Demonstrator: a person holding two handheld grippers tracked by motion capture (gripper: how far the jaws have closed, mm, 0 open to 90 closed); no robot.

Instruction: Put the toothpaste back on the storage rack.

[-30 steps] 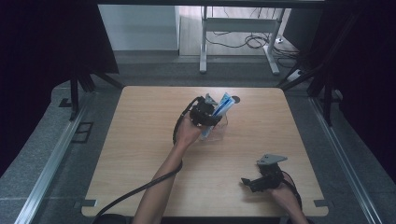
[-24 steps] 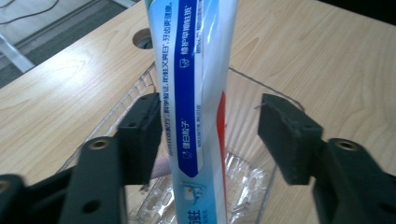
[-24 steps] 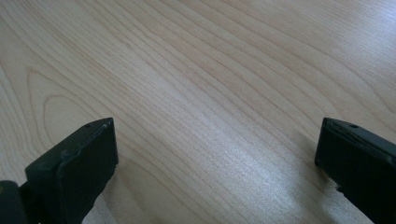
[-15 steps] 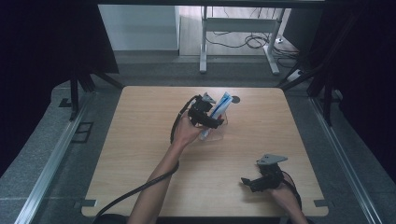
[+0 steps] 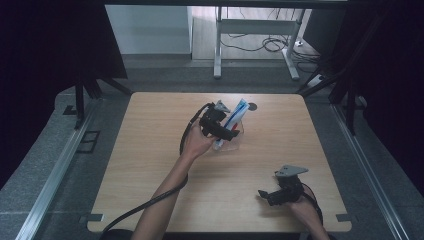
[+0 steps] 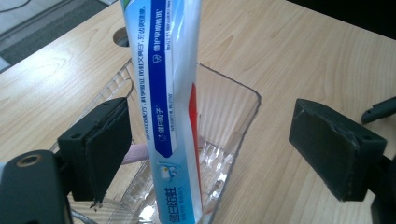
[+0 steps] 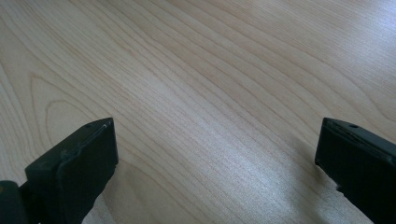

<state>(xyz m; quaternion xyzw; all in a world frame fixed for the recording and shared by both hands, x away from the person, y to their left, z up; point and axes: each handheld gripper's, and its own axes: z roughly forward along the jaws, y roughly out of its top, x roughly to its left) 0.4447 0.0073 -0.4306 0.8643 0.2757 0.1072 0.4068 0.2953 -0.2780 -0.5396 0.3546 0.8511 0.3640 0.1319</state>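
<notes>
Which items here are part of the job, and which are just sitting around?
In the job:
- toothpaste tube, standing in the clear plastic box
- left claw, open around the tube
- pink item in the box

Lying about:
- right claw, open over bare table

High view looks down on the table (image 5: 150,150); both gripper views skim that tabletop close up
</notes>
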